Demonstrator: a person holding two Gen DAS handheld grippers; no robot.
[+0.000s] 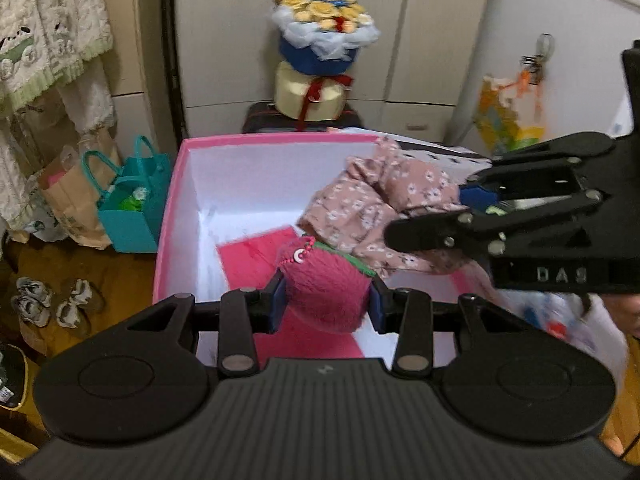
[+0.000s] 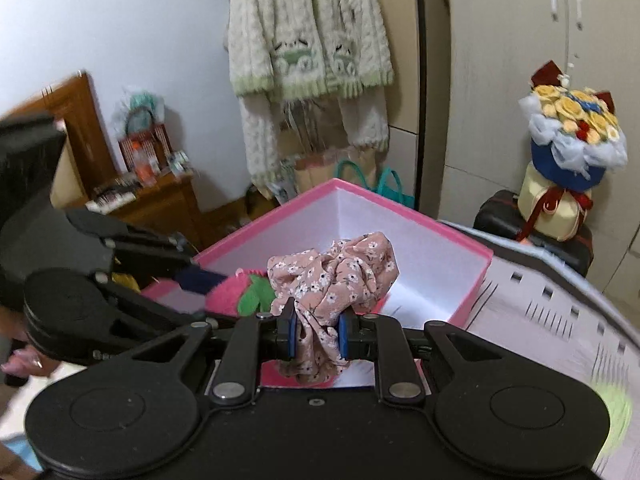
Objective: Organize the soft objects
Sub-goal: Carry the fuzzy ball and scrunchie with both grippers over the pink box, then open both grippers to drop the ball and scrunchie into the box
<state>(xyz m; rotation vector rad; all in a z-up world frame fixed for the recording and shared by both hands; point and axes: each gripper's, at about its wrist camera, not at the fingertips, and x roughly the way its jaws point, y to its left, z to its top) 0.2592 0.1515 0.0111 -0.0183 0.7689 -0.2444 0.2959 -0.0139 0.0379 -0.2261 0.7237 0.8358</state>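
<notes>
The pink box holds pink paper. Over it, the left gripper pinches a plush strawberry (leaves pointing away), and the right gripper clamps bunched floral cloth.

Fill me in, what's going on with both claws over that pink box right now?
Both claws are loaded and held over the open pink box. The left claw is shut on a fuzzy pink strawberry plush. The right claw is shut on a bunched pink floral fabric piece, beside the plush. Neither item is released yet. A pink sheet lies on the box floor.
</notes>
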